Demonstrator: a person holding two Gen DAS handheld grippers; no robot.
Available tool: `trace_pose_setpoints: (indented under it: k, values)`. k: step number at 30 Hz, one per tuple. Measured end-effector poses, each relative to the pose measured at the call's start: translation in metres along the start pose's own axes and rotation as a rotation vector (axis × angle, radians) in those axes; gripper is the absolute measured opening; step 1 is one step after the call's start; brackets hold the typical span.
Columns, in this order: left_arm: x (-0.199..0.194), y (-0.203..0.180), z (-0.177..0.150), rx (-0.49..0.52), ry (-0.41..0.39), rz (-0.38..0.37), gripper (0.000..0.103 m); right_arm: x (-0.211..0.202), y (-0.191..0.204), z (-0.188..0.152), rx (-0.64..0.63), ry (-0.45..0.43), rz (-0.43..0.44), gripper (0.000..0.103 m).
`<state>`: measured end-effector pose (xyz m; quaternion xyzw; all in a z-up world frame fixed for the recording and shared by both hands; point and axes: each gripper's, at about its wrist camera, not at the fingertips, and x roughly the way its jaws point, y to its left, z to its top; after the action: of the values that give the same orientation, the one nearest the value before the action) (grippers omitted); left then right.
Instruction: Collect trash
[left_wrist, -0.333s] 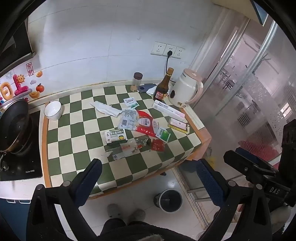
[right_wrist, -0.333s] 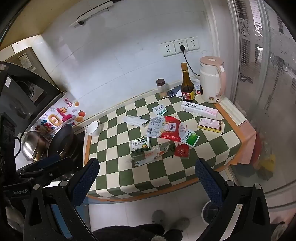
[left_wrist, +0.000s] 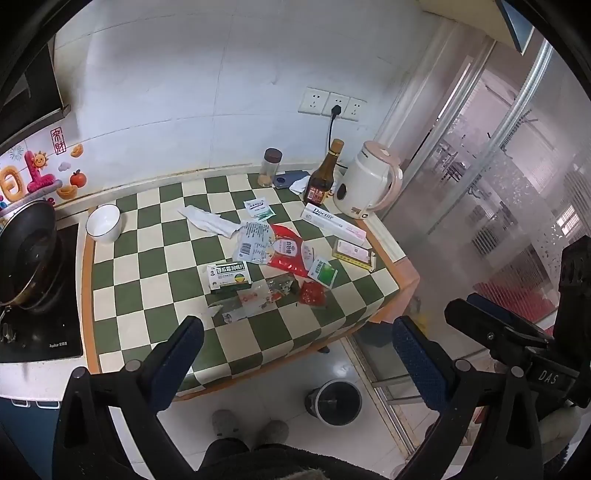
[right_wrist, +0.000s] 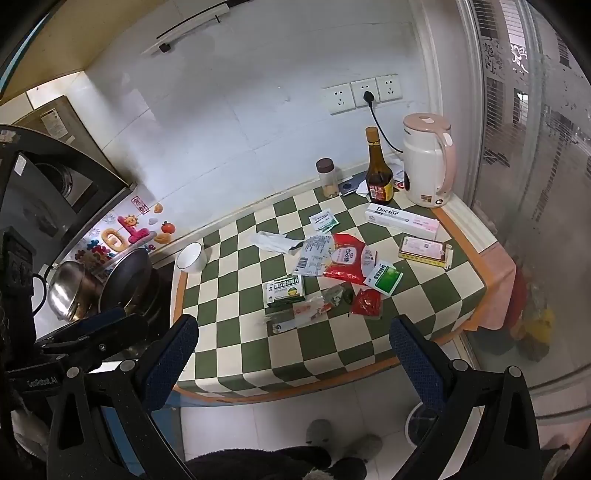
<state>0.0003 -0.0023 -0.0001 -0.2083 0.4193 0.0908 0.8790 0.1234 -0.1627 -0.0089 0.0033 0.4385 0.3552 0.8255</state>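
Both-handed, left claw (left_wrist: 295, 360) and right claw (right_wrist: 293, 356) gape wide, holding nothing.

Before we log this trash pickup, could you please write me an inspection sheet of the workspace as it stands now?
Surface: checkered tablecloth, green and white, over a counter.
Job's things: loose wrappers mid-table, among them a red packet, a green medicine box and a crumpled tissue; trash bin on the floor below the table edge.
Clutter: white bowl, spice jar, brown bottle, kettle, pan on the stove.
Grippers: left gripper and right gripper both open, empty, short of the table.
Cables: one black cord plugged into the wall socket, running toward the kettle.
Surroundings: tiled wall, glass door on the right.
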Motion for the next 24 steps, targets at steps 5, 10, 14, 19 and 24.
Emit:
trace_pose_setpoints:
  k: [5, 10, 14, 19, 24]
  values:
    - [0.000, -0.001, 0.000, 0.000, -0.007, 0.001, 0.103, -0.001, 0.003, -0.002, 0.001, -0.002, 0.004, 0.103]
    - [-0.001, 0.000, 0.006, 0.001, -0.002, 0.000, 0.103, 0.000, -0.001, -0.002, 0.001, -0.002, 0.008, 0.103]
    - [-0.001, -0.001, 0.006, 0.001, -0.002, -0.002, 0.103, -0.003, -0.005, -0.002, 0.002, -0.001, 0.010, 0.103]
    - [0.000, -0.002, 0.007, 0.009, -0.003, -0.003, 0.103, -0.004, -0.006, -0.001, 0.004, 0.000, 0.013, 0.103]
    - [0.000, -0.002, 0.008, 0.008, -0.003, -0.002, 0.103, -0.004, -0.007, 0.001, 0.003, 0.003, 0.013, 0.103]
